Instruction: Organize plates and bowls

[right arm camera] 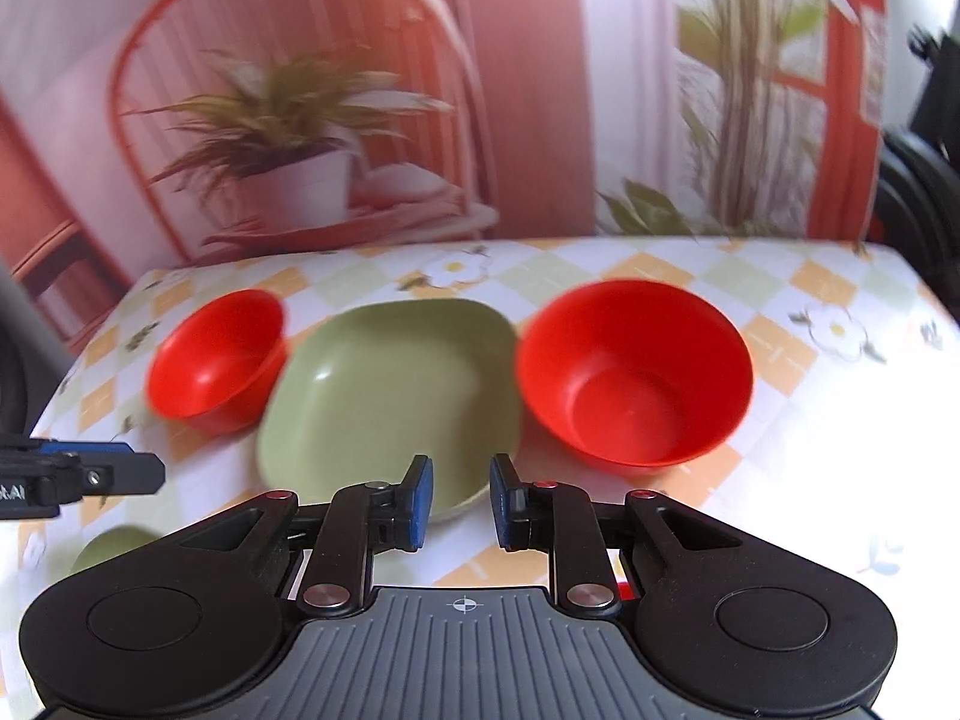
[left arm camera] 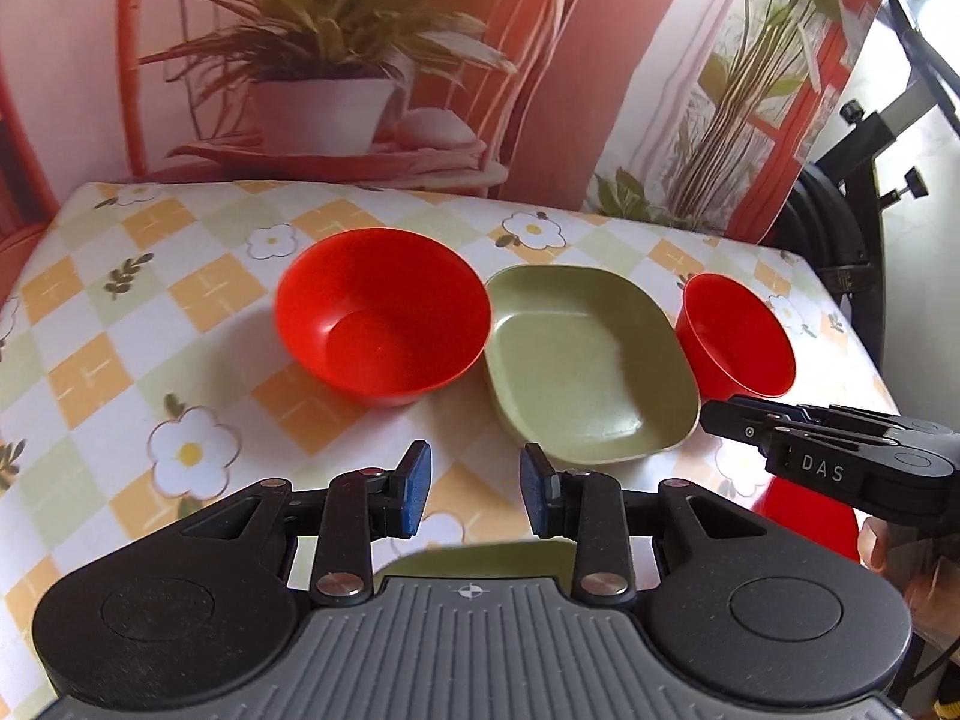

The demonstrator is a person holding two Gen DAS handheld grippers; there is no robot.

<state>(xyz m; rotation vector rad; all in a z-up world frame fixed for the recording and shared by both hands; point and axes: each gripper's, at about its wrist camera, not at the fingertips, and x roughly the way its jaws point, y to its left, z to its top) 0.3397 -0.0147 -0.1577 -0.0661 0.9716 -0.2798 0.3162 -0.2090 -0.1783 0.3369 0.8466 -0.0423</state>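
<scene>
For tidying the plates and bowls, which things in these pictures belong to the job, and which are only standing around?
Belong to the job: left red bowl, green square plate, right red bowl, a second green dish and a red dish, both partly hidden.
Only standing around: flowered tablecloth, printed backdrop with a potted plant, black stand.

Across the desk (left arm camera: 90, 324) stand, close together, a large red bowl (left arm camera: 384, 315), a green dish (left arm camera: 585, 360) and a small red bowl (left arm camera: 735, 339); bowl and dish nearly touch, leaving no passage. Open cloth lies left of the large bowl and in front of it. A backdrop (left arm camera: 540, 60) closes the far edge.
</scene>
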